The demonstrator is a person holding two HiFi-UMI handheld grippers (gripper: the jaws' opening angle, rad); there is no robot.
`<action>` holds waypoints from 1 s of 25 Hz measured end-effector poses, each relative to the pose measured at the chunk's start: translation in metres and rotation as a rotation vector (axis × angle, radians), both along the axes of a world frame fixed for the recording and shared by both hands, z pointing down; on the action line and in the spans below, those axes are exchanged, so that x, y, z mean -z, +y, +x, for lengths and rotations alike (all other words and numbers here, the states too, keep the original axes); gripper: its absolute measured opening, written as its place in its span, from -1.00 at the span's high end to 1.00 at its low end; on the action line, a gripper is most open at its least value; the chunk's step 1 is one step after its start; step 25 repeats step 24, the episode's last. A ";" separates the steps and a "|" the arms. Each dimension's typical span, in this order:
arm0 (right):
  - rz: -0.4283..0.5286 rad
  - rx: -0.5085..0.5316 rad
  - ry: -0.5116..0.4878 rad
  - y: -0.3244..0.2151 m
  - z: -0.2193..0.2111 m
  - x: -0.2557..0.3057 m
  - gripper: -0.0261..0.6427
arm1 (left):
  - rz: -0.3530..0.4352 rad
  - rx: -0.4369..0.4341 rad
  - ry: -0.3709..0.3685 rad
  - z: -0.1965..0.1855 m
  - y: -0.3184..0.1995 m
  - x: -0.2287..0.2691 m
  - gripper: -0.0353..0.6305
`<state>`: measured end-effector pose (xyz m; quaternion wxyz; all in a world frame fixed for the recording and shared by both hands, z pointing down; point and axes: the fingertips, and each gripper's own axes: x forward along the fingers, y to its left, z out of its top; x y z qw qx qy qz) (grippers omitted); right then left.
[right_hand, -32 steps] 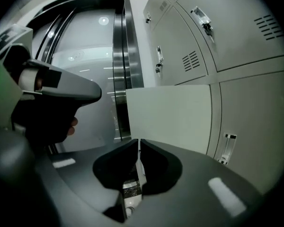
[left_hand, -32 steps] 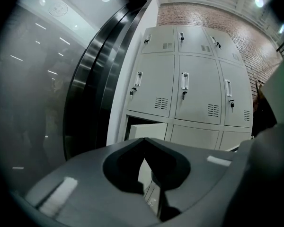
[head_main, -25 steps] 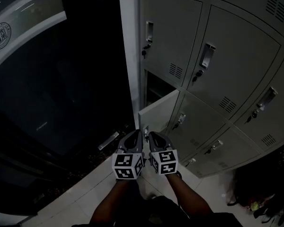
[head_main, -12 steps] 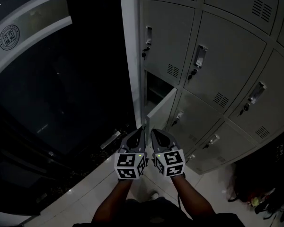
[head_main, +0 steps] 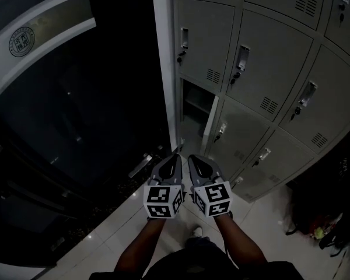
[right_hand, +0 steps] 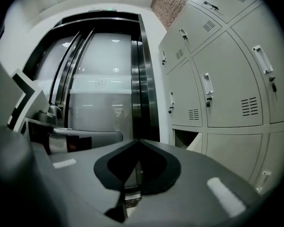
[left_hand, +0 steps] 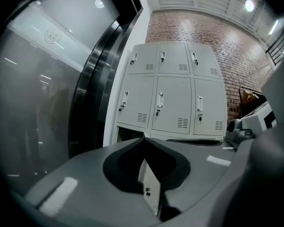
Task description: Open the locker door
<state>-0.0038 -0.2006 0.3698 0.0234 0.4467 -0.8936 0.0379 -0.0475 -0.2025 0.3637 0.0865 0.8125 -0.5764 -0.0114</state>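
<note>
A bank of grey lockers [head_main: 262,57] fills the right of the head view. One lower locker door [head_main: 210,123] at the bank's left end stands swung out, nearly edge-on, with its dark compartment [head_main: 195,104] exposed. My left gripper [head_main: 175,156] and right gripper [head_main: 192,157] hang side by side below that door, both shut and empty, touching nothing. In the left gripper view the left gripper [left_hand: 143,138] has its jaws meeting, and the open door [left_hand: 150,186] shows beyond them. The right gripper [right_hand: 138,140] is likewise shut, with the open door [right_hand: 195,144] to its right.
A dark glass wall [head_main: 76,115] with a round emblem [head_main: 21,38] stands left of the lockers. A white post [head_main: 163,57] separates them. Pale floor tiles [head_main: 111,238] lie underfoot, and dark bags [head_main: 324,226] sit at the lower right. A brick wall [left_hand: 217,32] rises behind the lockers.
The locker door has swung further out and now shows nearly edge-on. Both grippers, earlier at its lower edge, now sit clear below it. The view has shifted slightly.
</note>
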 end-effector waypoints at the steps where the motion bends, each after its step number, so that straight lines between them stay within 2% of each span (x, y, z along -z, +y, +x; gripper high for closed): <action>1: 0.004 -0.004 0.000 0.007 0.000 0.002 0.92 | 0.001 -0.001 0.003 -0.001 0.007 0.001 0.88; 13: 0.028 -0.048 0.007 0.082 0.001 0.013 0.92 | 0.014 -0.036 0.000 -0.001 0.081 0.005 0.88; 25: 0.046 -0.062 0.015 0.131 -0.003 0.019 0.92 | 0.021 -0.062 -0.013 -0.002 0.131 0.005 0.88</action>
